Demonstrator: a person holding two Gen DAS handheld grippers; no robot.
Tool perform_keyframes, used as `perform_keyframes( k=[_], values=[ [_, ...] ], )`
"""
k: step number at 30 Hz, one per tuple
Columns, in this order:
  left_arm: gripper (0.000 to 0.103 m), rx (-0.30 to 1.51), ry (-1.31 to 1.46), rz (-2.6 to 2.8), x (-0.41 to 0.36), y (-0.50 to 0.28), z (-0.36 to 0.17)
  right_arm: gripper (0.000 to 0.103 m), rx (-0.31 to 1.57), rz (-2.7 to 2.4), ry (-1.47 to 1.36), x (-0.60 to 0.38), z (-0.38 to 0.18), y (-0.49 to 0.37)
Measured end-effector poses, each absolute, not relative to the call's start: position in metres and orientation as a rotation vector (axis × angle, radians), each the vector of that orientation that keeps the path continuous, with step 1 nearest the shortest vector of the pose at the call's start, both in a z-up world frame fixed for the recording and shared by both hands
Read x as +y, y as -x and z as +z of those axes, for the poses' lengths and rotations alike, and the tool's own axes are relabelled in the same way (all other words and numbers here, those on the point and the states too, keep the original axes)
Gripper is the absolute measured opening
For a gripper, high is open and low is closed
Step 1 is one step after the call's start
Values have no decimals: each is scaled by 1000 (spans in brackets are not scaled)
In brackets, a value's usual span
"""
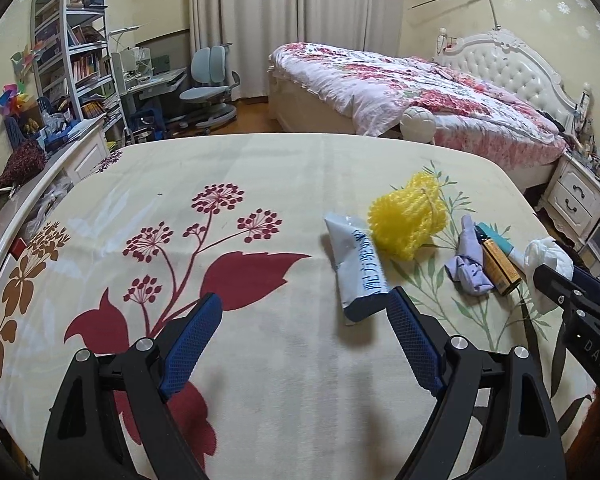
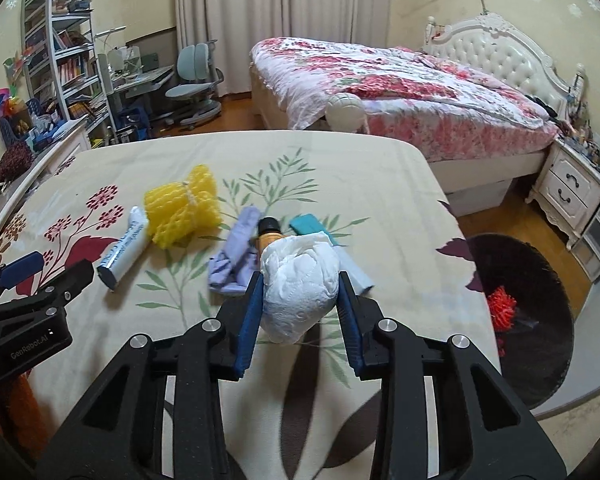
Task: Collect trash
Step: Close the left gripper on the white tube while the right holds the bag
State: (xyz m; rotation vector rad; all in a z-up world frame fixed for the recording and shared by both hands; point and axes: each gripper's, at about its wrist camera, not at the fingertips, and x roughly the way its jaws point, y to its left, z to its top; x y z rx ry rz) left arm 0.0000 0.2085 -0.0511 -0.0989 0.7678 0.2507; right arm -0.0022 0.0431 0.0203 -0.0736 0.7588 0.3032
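Covering the whole work surface, a flowered cloth (image 2: 260,160) is spread over the table (image 1: 260,360), whose far edge and rounded far right corner are seen against the room behind. Beside the table's right edge, on the floor, a dark round bin (image 2: 540,320) is placed; a red spiky ball (image 2: 502,308) lies in it, and the bin's near part is cut off by the lens rim. On the cloth toward the right edge the trash is gathered: a yellow foam net (image 1: 406,216), a white tube with blue print (image 1: 358,268) just left of it, a crumpled lilac wrapper (image 1: 470,264), an orange bottle with a black cap (image 1: 500,268) and a teal item (image 2: 306,224), which is partly hidden. A crumpled white tissue (image 2: 300,284) is clamped between the pads of the right gripper (image 2: 300,300) and is held just above the cloth, covering most of the bottle. The left gripper (image 1: 304,320) is held with its jaws wide apart and nothing between them; its right fingertip is just beside the tube's near end. The left half of the cloth is bare. What the teal item is cannot be told.
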Motion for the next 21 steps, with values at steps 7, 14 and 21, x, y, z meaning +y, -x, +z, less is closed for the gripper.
perform_keyframes(
  k=[7, 14, 21],
  values=[
    [84, 791, 61, 233, 187, -24, -59, 35, 770, 240, 26, 6, 12, -4],
    [68, 843, 36, 249, 188, -43, -71, 35, 783, 225, -7, -12, 4, -10],
    [28, 889, 62, 213, 194, -44, -78, 35, 790, 228, -14, -16, 0, -13]
  ],
)
